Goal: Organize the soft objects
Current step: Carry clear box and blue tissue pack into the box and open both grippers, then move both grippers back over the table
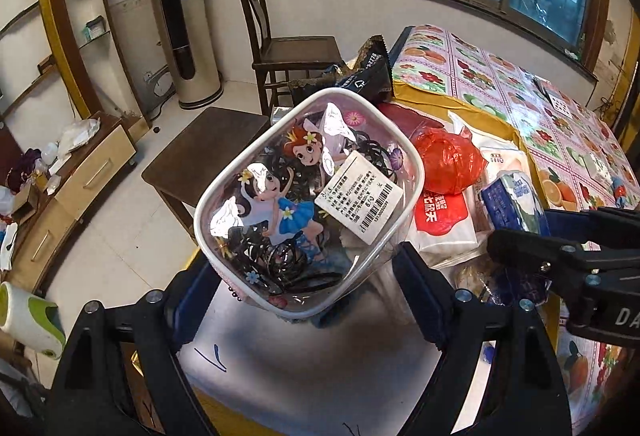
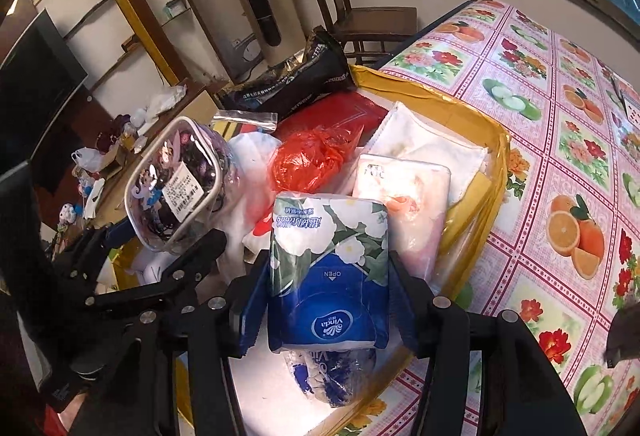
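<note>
A clear pouch [image 1: 308, 196] with cartoon fairies, a white price label and black hair ties inside is clamped between the fingers of my left gripper [image 1: 304, 268]. The right wrist view shows that pouch [image 2: 180, 184] at the left, with the left gripper [image 2: 156, 240] under it. My right gripper [image 2: 328, 264] is shut on a blue and white Vinda tissue pack [image 2: 328, 276], held just above an open cardboard box [image 2: 492, 164]. In the left wrist view the tissue pack [image 1: 516, 204] and the right gripper [image 1: 552, 228] are at the right.
The box holds a crumpled red plastic bag [image 2: 312, 156], white soft packs [image 2: 404, 196], a black packet [image 2: 312, 80] and another blue-white bag [image 2: 332, 376]. It stands on a table with a fruit-and-flower cloth [image 2: 560, 156]. A wooden chair [image 1: 288, 48] and a stool [image 1: 200, 156] stand beyond the table.
</note>
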A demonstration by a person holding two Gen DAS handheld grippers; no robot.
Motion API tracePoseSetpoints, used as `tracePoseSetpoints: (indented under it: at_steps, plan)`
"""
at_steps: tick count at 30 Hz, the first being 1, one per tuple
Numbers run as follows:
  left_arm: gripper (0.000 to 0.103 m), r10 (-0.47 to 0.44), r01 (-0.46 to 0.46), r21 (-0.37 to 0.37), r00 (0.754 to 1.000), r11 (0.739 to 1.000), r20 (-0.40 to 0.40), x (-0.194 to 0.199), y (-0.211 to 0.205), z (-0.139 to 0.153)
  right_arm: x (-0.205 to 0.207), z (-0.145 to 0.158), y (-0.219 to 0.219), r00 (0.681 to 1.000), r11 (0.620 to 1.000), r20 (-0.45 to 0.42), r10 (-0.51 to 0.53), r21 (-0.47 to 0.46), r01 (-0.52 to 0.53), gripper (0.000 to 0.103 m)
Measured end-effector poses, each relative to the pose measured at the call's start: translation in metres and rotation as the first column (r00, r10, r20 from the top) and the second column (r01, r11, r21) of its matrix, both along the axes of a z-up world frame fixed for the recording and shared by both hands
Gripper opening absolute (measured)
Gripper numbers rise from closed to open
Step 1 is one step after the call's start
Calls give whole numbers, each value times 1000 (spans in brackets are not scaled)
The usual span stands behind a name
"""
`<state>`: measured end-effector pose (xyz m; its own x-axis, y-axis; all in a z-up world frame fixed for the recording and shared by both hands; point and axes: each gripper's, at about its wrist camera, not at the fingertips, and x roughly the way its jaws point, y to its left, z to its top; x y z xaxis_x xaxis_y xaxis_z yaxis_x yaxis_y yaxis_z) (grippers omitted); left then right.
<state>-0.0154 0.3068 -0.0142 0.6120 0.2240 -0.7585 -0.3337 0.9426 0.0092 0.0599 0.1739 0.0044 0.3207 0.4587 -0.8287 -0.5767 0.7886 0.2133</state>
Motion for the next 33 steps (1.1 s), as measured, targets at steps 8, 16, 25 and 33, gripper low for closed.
tracePoseSetpoints:
  at_steps: [8, 16, 25, 33]
  plan:
    - [87, 99, -106, 71, 991, 992, 93, -27, 3, 16, -17, 34, -16, 999, 994, 45, 7, 108, -12, 69]
    - [87, 104, -125, 126, 981, 984, 164, -40, -7, 37, -30, 42, -34, 999, 990, 47, 5, 143, -12, 69]
    - [87, 133, -173, 189, 969, 967, 207, -55, -12, 49, -31, 36, -47, 1000, 989, 22, -15, 144, 11, 69]
    - [87, 101, -163, 238, 962, 958, 253, -63, -34, 64, -30, 39, -80, 998, 985, 24, -56, 166, 51, 69]
